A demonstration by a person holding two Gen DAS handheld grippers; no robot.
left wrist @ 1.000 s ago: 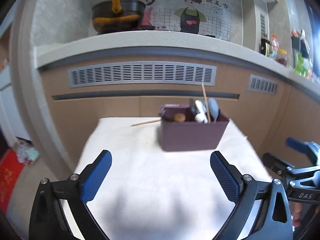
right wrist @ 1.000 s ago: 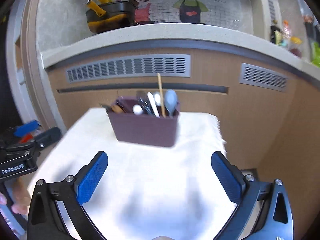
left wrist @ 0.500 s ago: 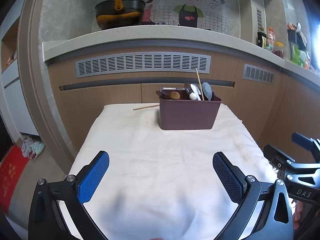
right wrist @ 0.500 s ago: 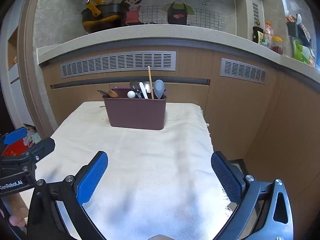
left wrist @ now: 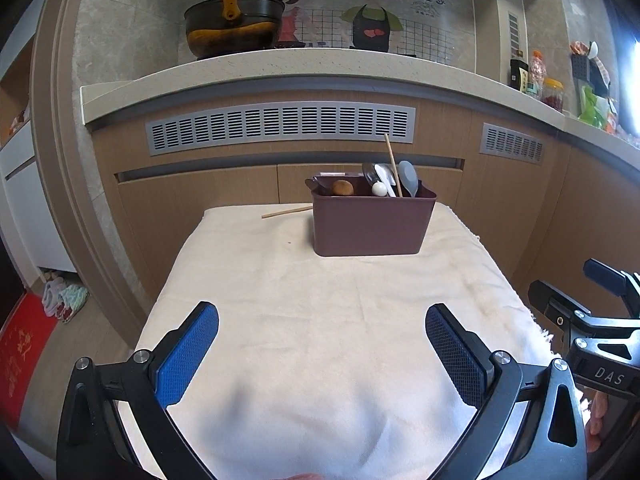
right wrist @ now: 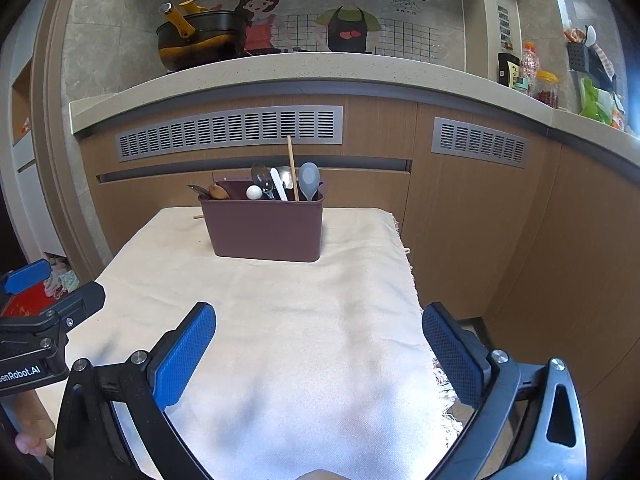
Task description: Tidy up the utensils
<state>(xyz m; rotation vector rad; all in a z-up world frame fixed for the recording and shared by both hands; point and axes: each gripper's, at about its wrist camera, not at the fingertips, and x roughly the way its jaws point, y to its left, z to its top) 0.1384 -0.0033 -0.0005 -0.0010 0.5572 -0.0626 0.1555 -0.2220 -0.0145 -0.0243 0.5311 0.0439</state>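
A maroon utensil holder (left wrist: 372,224) stands at the far end of a cream cloth-covered table (left wrist: 320,320); it also shows in the right wrist view (right wrist: 266,228). It holds spoons, a grey spoon (left wrist: 408,178), a white-tipped utensil and one upright chopstick (left wrist: 393,164). A second chopstick (left wrist: 286,212) lies flat on the cloth left of the holder. My left gripper (left wrist: 322,350) is open and empty over the near part of the table. My right gripper (right wrist: 320,350) is open and empty, also well short of the holder.
A wooden kitchen counter front with grey vents (left wrist: 280,124) rises behind the table. A black pot (left wrist: 232,20) and bottles (left wrist: 536,76) stand on the counter. The table's right edge has a fringe (right wrist: 404,248). A red mat (left wrist: 16,348) lies on the floor at left.
Both grippers have pulled back from the holder, which now looks smaller and farther away. Both stay open. The utensils have not moved.
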